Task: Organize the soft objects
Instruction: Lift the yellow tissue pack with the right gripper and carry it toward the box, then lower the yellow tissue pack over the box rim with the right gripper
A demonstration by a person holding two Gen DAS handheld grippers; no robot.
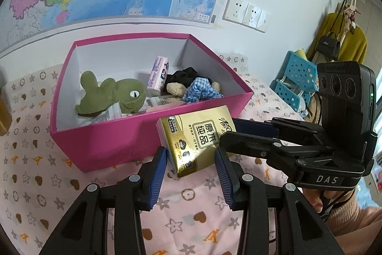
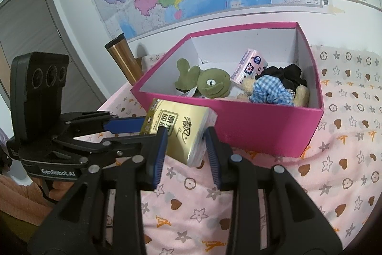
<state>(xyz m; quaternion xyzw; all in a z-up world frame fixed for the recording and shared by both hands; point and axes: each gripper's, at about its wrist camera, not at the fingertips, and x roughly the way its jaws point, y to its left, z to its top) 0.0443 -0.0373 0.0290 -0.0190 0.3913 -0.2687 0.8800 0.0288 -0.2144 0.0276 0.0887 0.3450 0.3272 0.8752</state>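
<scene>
Gold tissue pack [image 1: 198, 138] sits lifted off the pink patterned bedsheet [image 1: 59, 183], tilted, just outside the near wall of the pink box [image 1: 107, 142]. My left gripper [image 1: 191, 173] and right gripper [image 2: 185, 154] both have it, each partly open with blue pads pressed on the pack's sides. The pack's long axis runs from the bedsheet up toward the box rim, and its far end overlaps the box wall. Inside the box: green plush [image 2: 210, 85], pink tissue pack [image 2: 250, 65], checked blue cloth [image 2: 269, 90], black fabric [image 2: 289, 74]. A copper tumbler [image 2: 124, 59] stands behind the box's left corner.
</scene>
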